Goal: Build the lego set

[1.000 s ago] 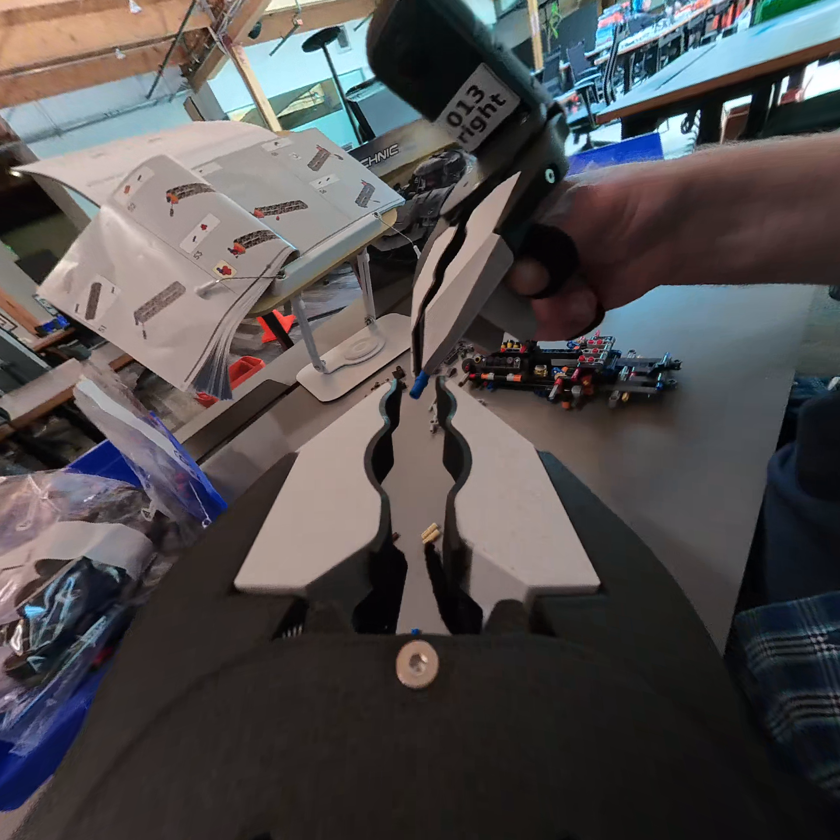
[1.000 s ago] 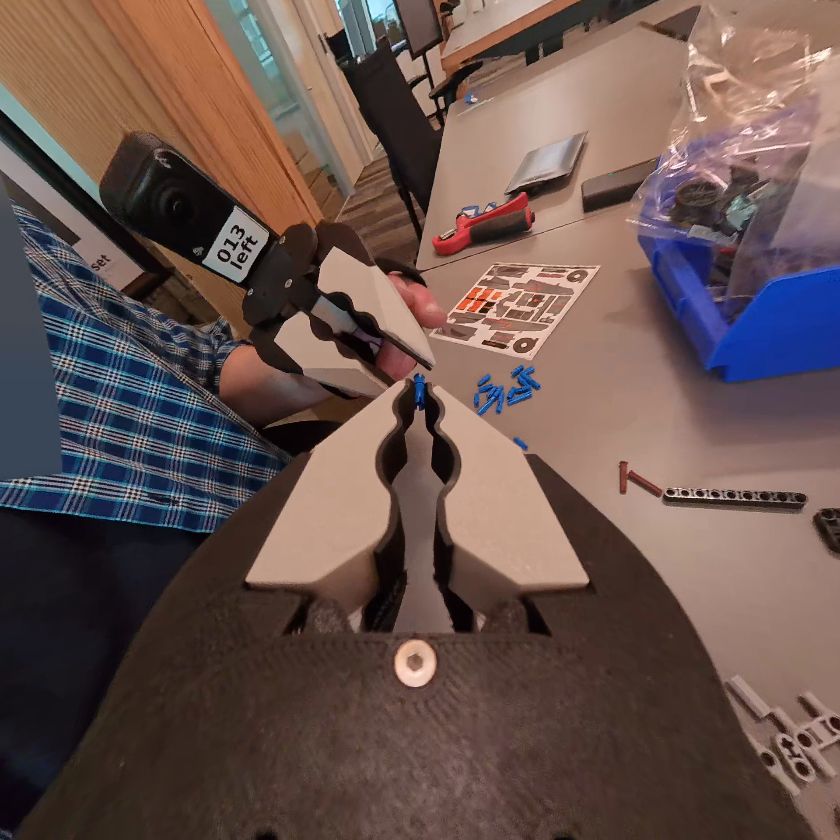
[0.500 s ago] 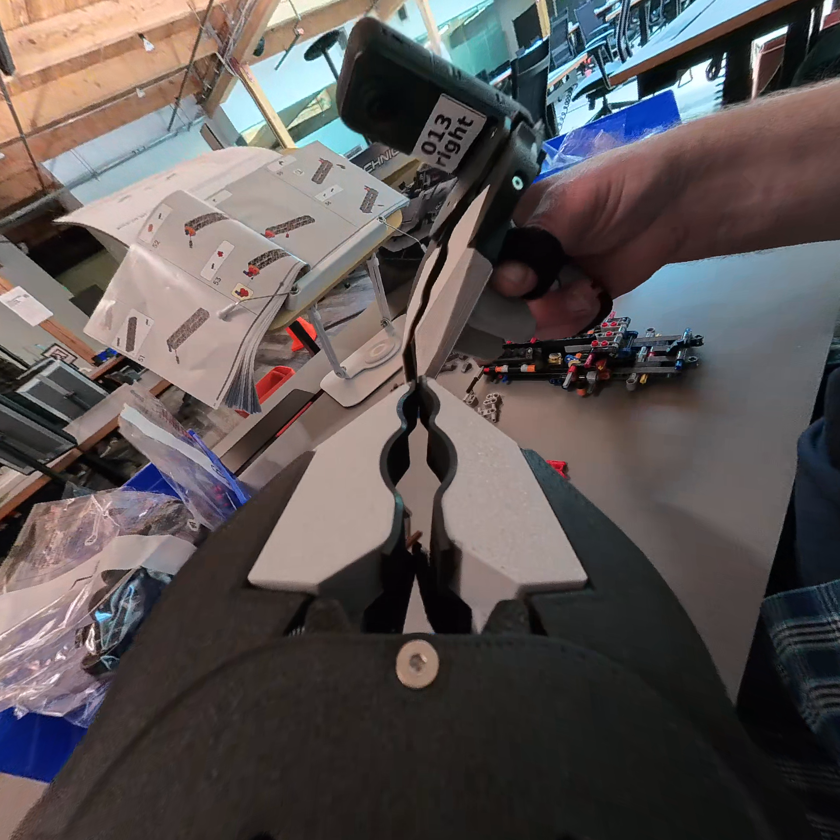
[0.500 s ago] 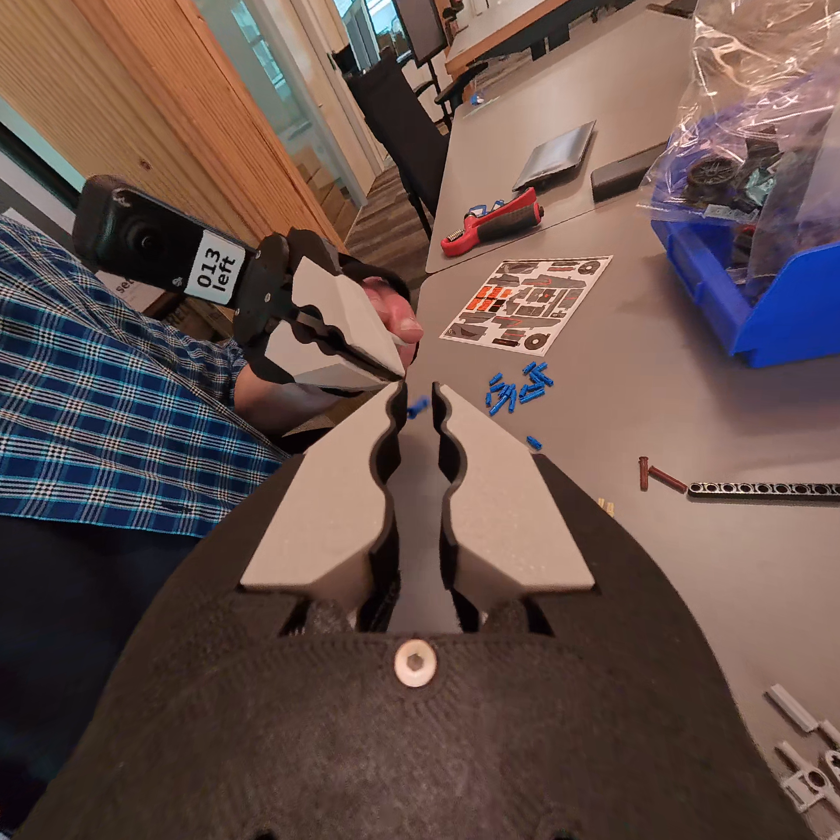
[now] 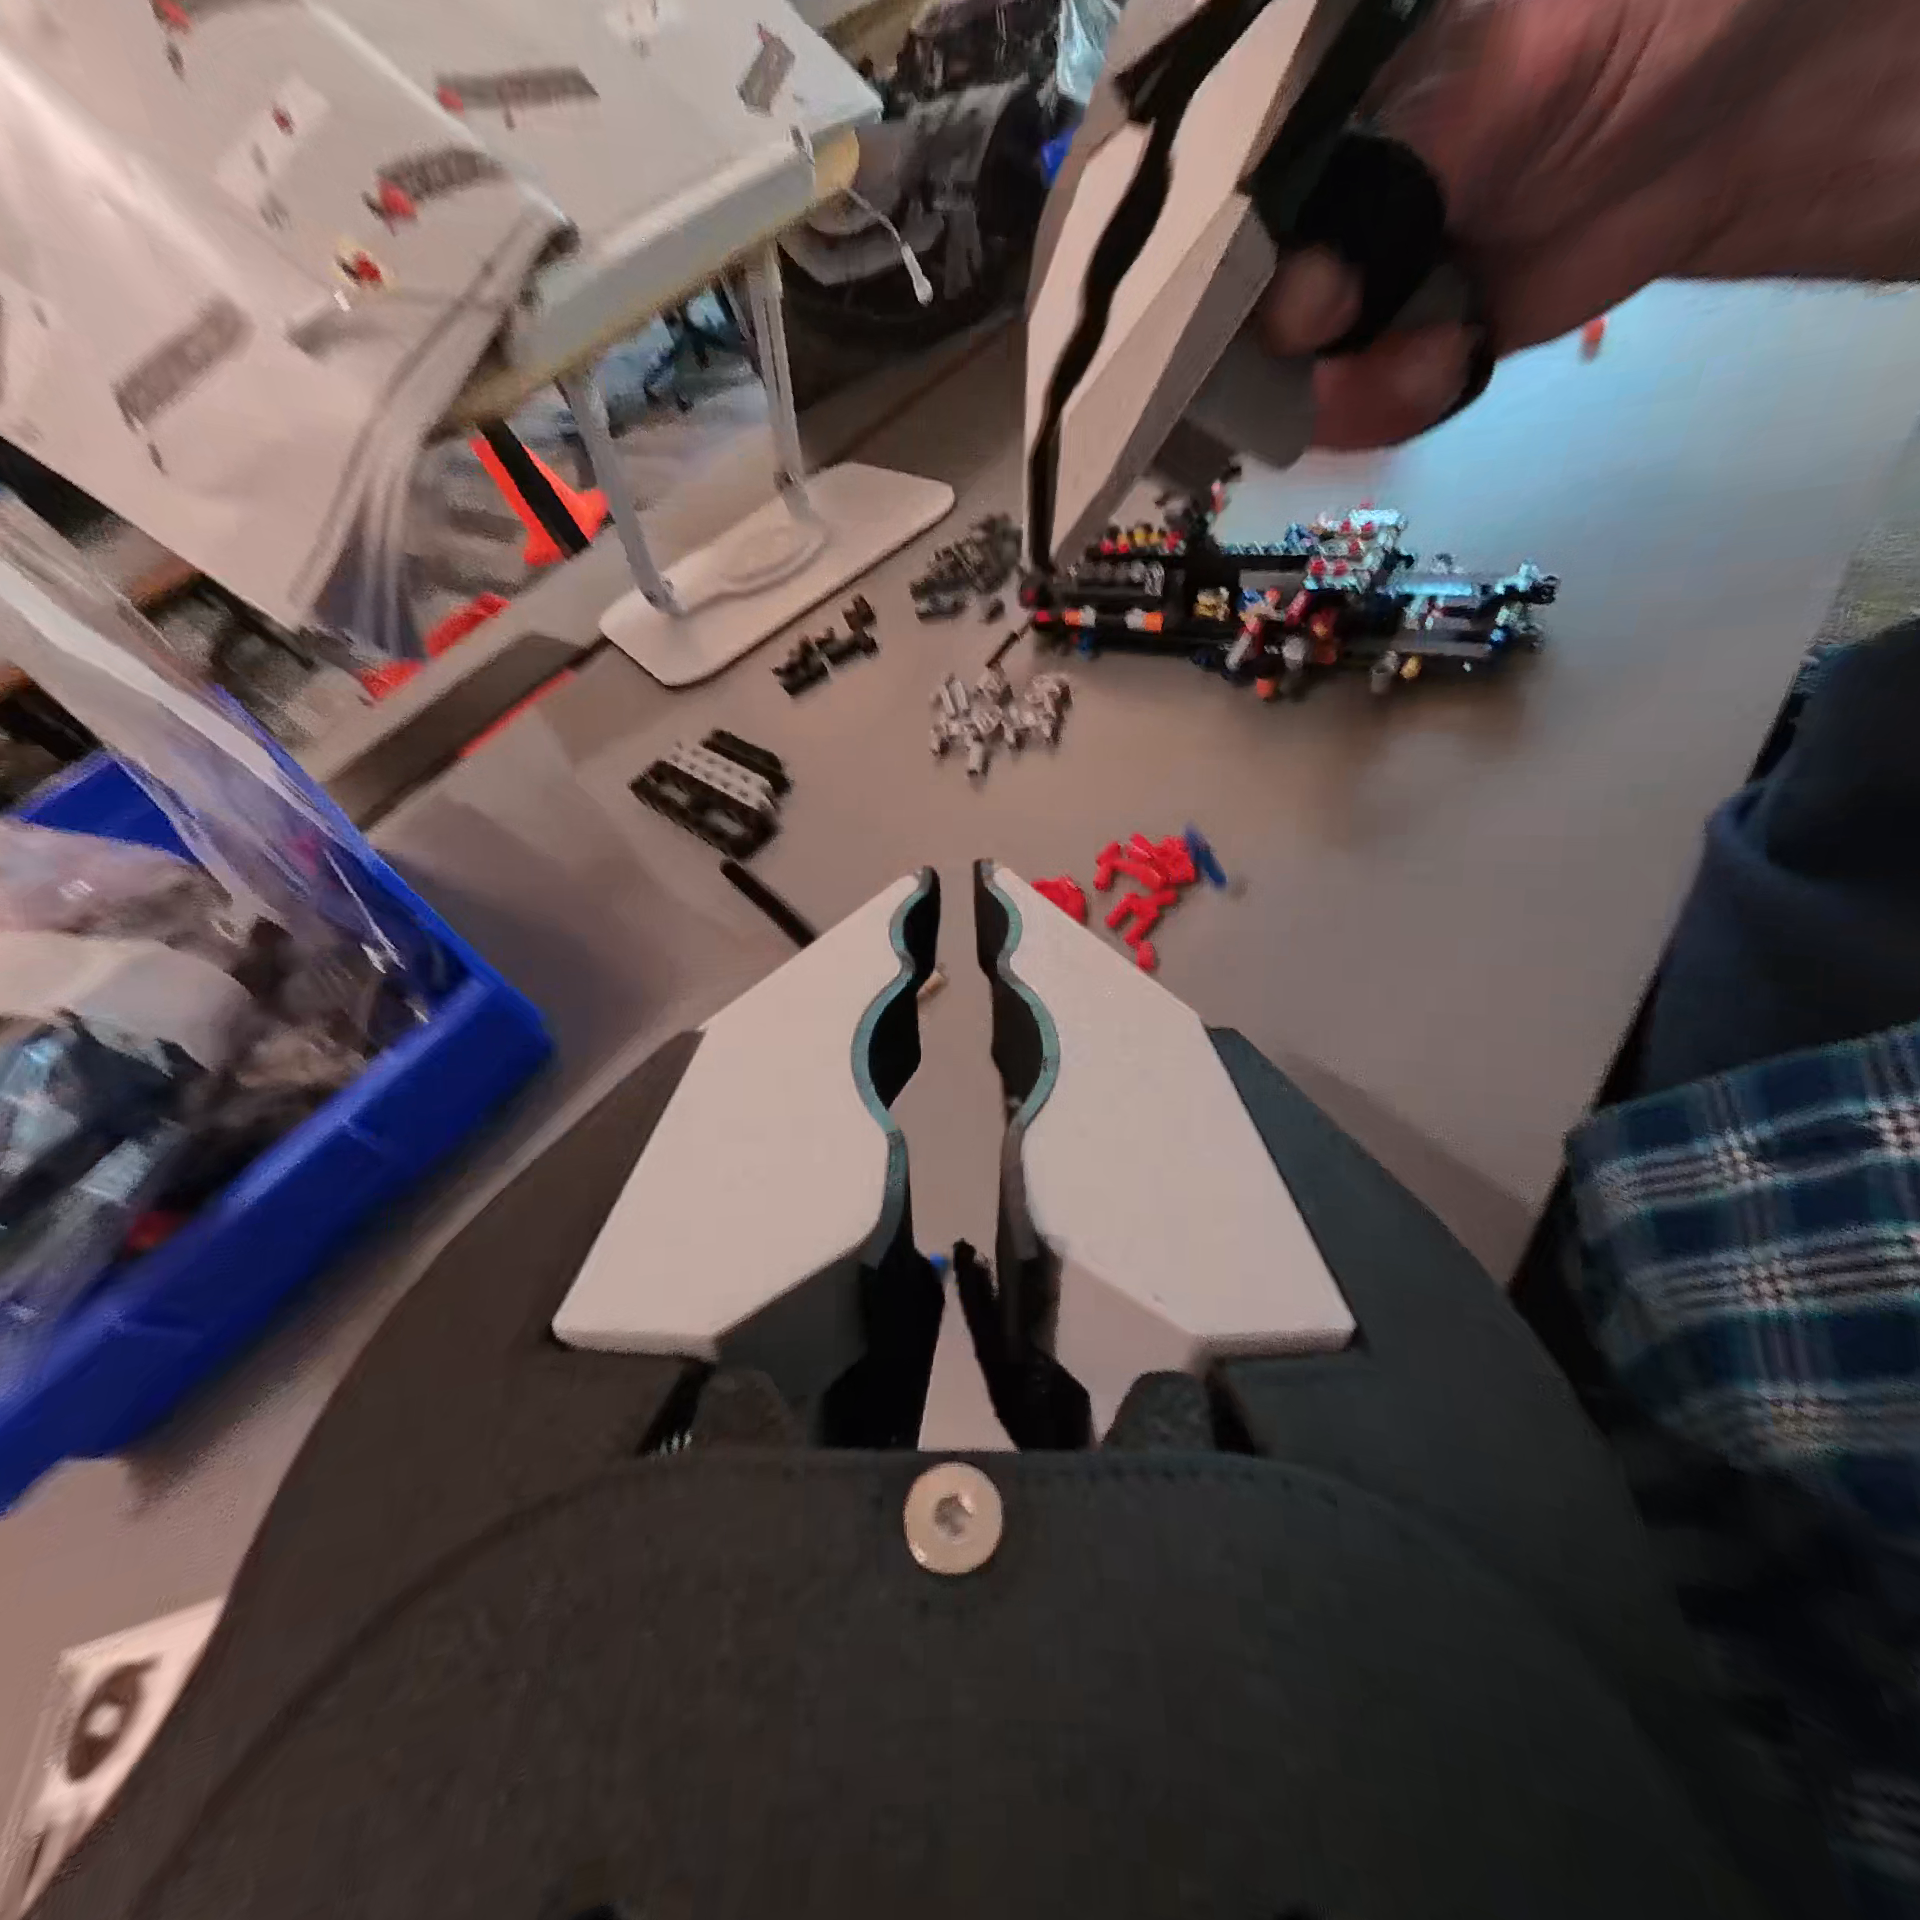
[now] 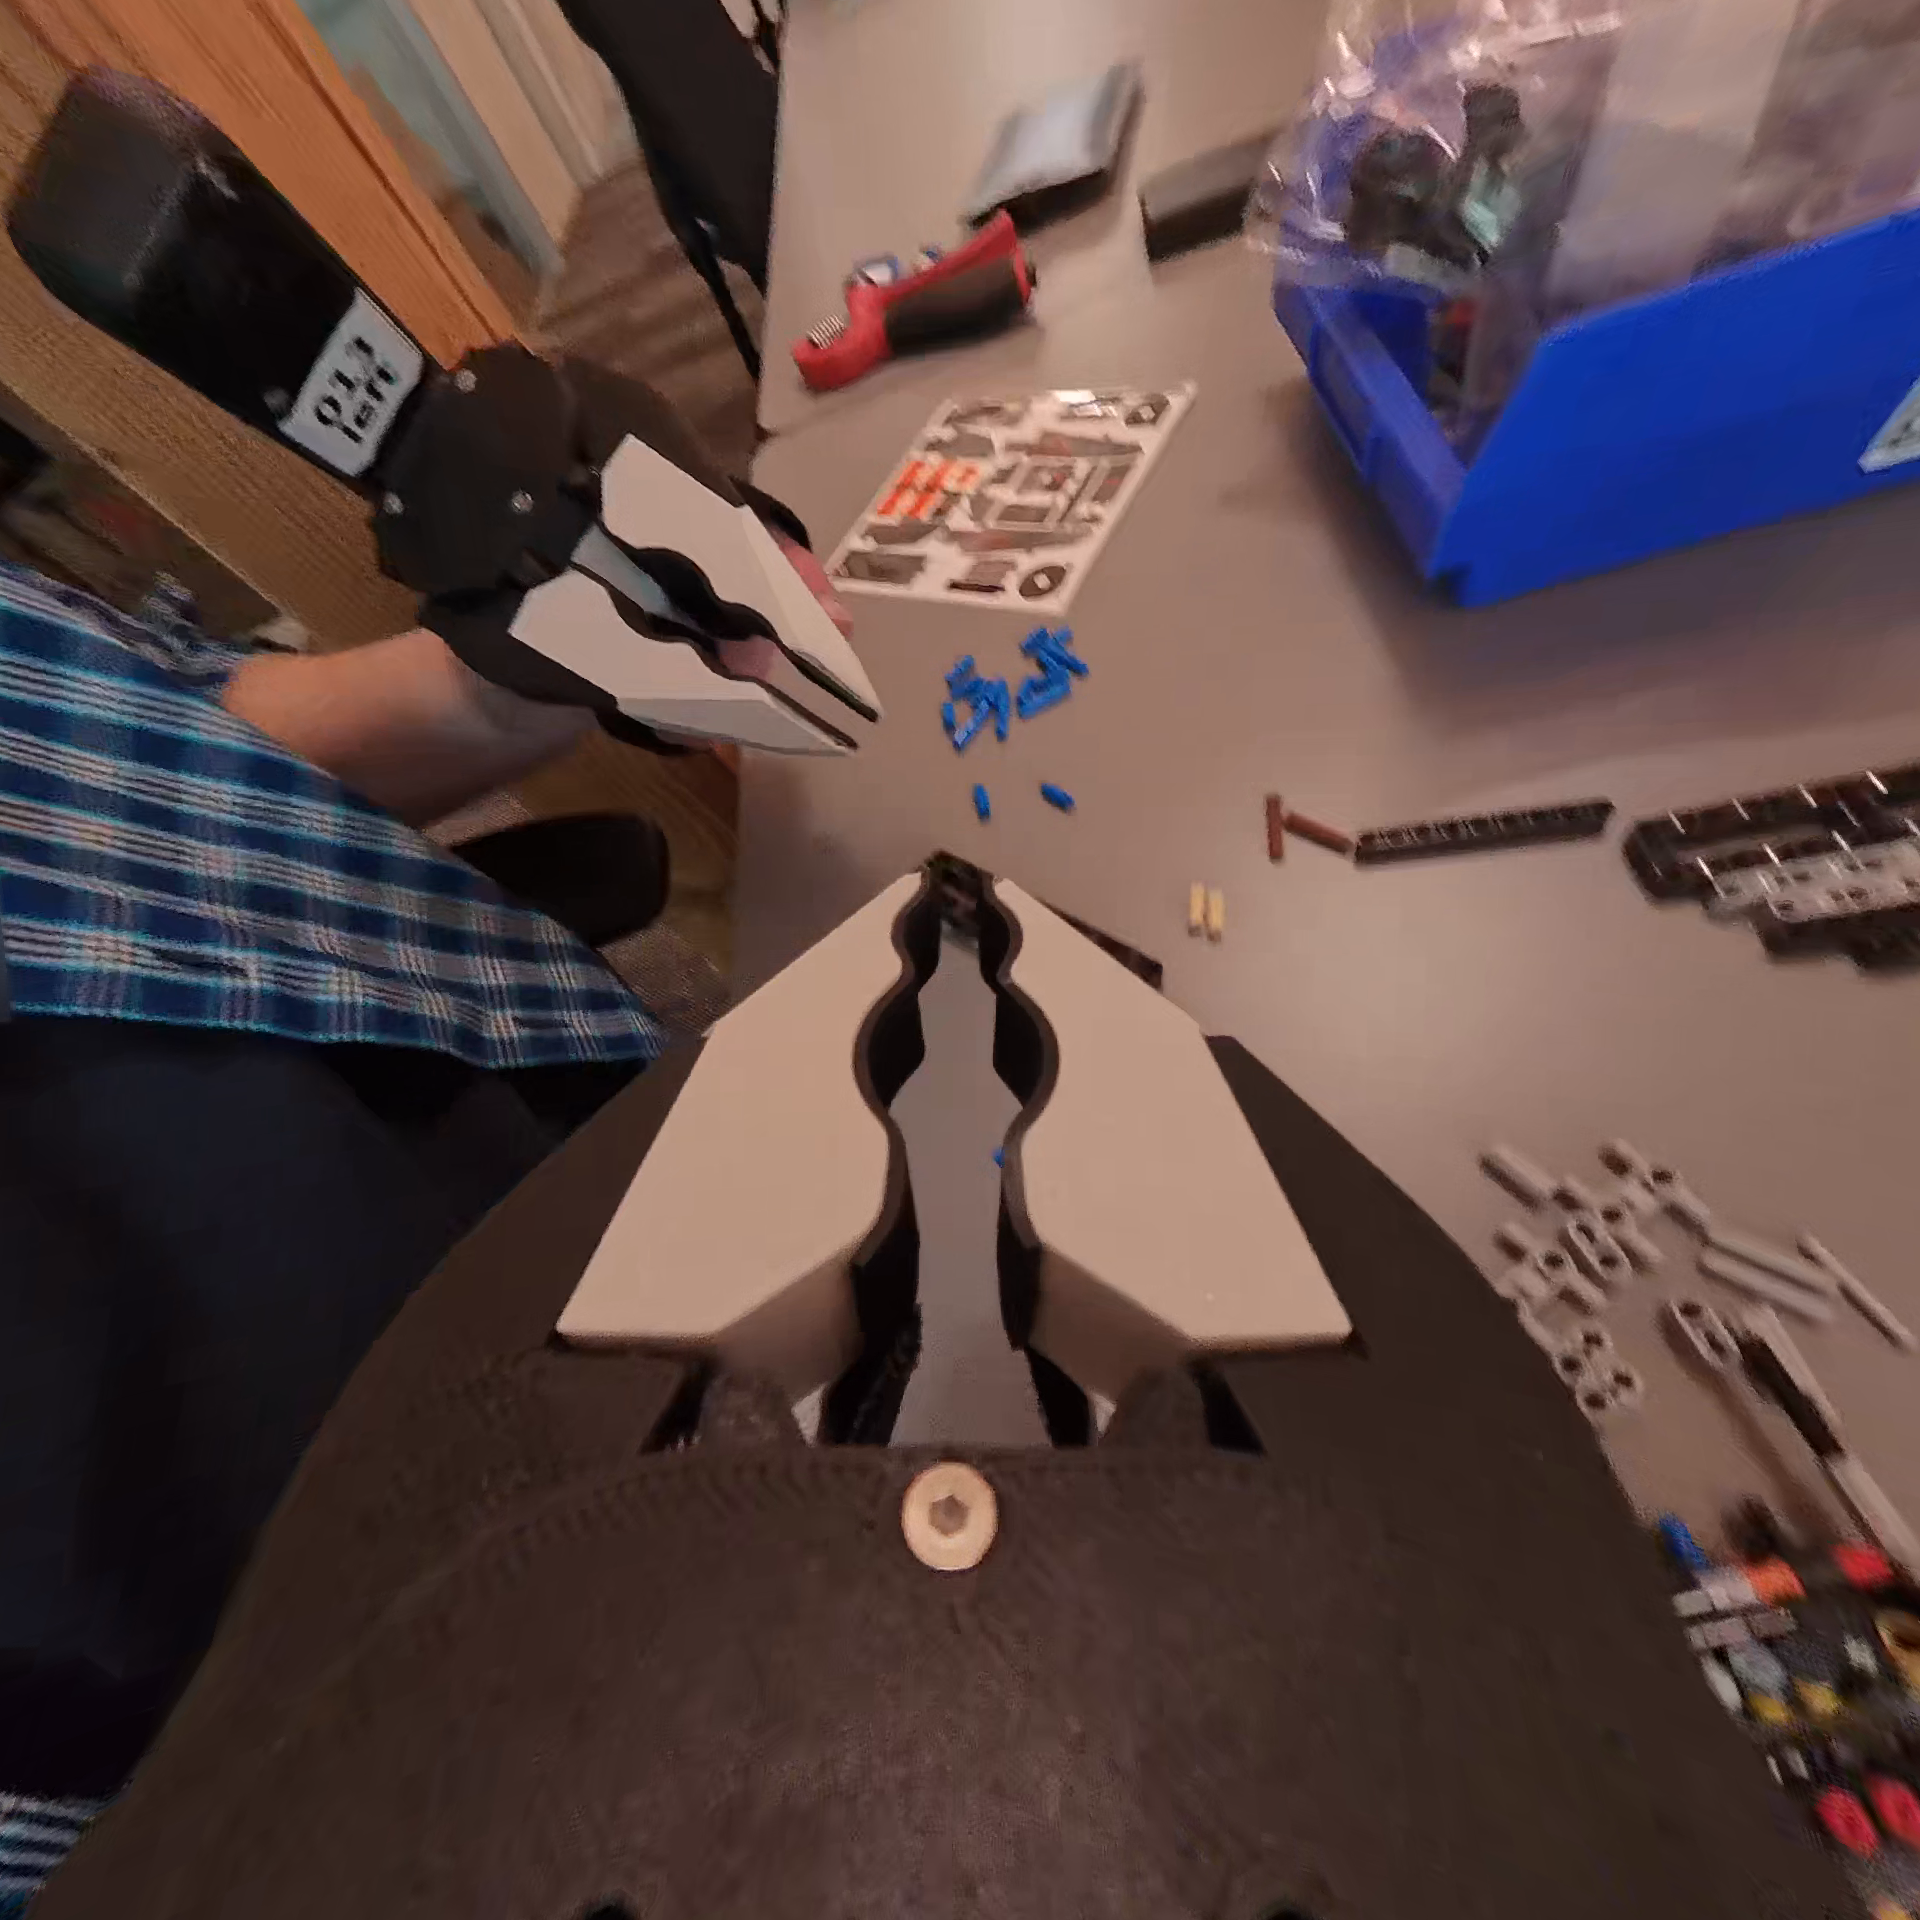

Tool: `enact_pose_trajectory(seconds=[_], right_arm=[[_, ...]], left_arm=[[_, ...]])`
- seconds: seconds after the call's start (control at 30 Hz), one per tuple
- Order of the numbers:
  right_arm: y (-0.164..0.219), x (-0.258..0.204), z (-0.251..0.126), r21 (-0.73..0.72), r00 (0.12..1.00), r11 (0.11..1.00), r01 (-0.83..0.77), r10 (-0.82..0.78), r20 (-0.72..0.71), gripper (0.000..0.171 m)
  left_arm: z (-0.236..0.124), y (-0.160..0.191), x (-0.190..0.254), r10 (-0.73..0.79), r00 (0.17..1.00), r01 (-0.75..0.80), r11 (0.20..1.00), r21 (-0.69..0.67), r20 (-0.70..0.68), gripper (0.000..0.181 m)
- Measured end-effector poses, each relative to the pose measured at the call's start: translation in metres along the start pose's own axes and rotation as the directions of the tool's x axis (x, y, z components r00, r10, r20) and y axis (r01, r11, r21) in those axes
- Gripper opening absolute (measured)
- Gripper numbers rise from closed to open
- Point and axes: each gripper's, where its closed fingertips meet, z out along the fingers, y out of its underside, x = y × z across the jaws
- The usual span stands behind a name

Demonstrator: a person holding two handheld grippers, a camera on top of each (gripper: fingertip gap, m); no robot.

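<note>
Both grippers have left their tip-to-tip meeting above the table (image 5: 1455, 987). Right gripper (image 6: 958, 883) has dropped to the surface; left gripper (image 5: 956, 873) has swung back and low. Both views are motion-blurred.

- Right: tips down beside the near end of the model (image 5: 1299, 613), where a small heap of black parts lies. A black part (image 6: 948, 904) sits between its tips. Cannot tell whether it is clamped or only straddled. Judged a pick-up of the next piece.
- Left: fingers a sliver apart, table showing through the gap, nothing seen in them. It hovers clear of the model, likely waiting to steady or receive.
- Model: long black chassis with coloured pins, flat on the table, untouched by the left gripper. Build looks part done.
- Parts are sorted in heaps by kind, so either claw can take one without digging: blue pins (image 6: 1013, 681) near the left gripper, red pins (image 5: 1138, 883) just ahead of its tips, grey parts (image 5: 997, 712) between those and the model.
- Manual (image 5: 416, 208) stands propped open on a stand, facing the builder.
- Bin (image 5: 312, 1143) holds bagged spares at the side.
</note>
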Motion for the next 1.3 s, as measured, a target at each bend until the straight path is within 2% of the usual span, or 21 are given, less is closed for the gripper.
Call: enact_pose_trajectory(seconds=[0.17, 0.23, 0.37, 0.53, 0.67, 0.83, 0.97, 1.2, 1.3], right_arm=[[0.051, 0.011, -0.012, -0.176, 0.988, 0.984, 0.031, -0.057, -0.145, 0.013], [0.076, 0.013, -0.019, -0.265, 0.973, 0.963, 0.044, -0.101, -0.206, 0.012], [0.123, 0.014, -0.039, -0.415, 0.948, 0.909, 0.043, -0.168, -0.269, 0.02], [0.156, 0.008, -0.057, -0.54, 0.919, 0.84, 0.043, -0.245, -0.309, 0.025], [0.168, 0.01, -0.063, -0.589, 0.877, 0.807, 0.035, -0.307, -0.369, 0.023], [0.16, 0.016, -0.06, -0.529, 0.83, 0.847, 0.054, -0.333, -0.448, 0.023], [0.164, 0.028, -0.055, -0.561, 0.783, 0.826, 0.048, -0.38, -0.492, 0.022], [0.171, 0.029, -0.05, -0.566, 0.808, 0.825, -0.005, -0.329, -0.488, 0.003], [0.171, 0.031, -0.049, -0.547, 0.828, 0.836, -0.037, -0.281, -0.486, 0.002]], left_arm=[[0.008, 0.029, 0.024, -0.028, 0.995, 0.018, 0.995, -0.098, -0.094, 0.008], [0.014, 0.027, 0.033, -0.027, 0.991, 0.013, 0.995, -0.103, -0.129, 0.009], [0.028, 0.025, 0.058, -0.007, 0.974, -0.02, 0.993, -0.117, -0.227, 0.01], [0.041, 0.023, 0.076, 0.025, 0.958, -0.065, 0.989, -0.134, -0.286, 0.011], [0.045, 0.019, 0.083, 0.02, 0.955, -0.059, 0.99, -0.126, -0.296, 0.011], [0.047, 0.018, 0.087, 0.014, 0.956, -0.054, 0.99, -0.131, -0.294, 0.011], [0.049, 0.015, 0.09, 0.022, 0.955, -0.061, 0.99, -0.125, -0.295, 0.011], [0.047, 0.017, 0.09, 0.01, 0.956, -0.048, 0.991, -0.124, -0.292, 0.011], [0.047, 0.018, 0.089, 0.002, 0.956, -0.04, 0.992, -0.123, -0.293, 0.012]])
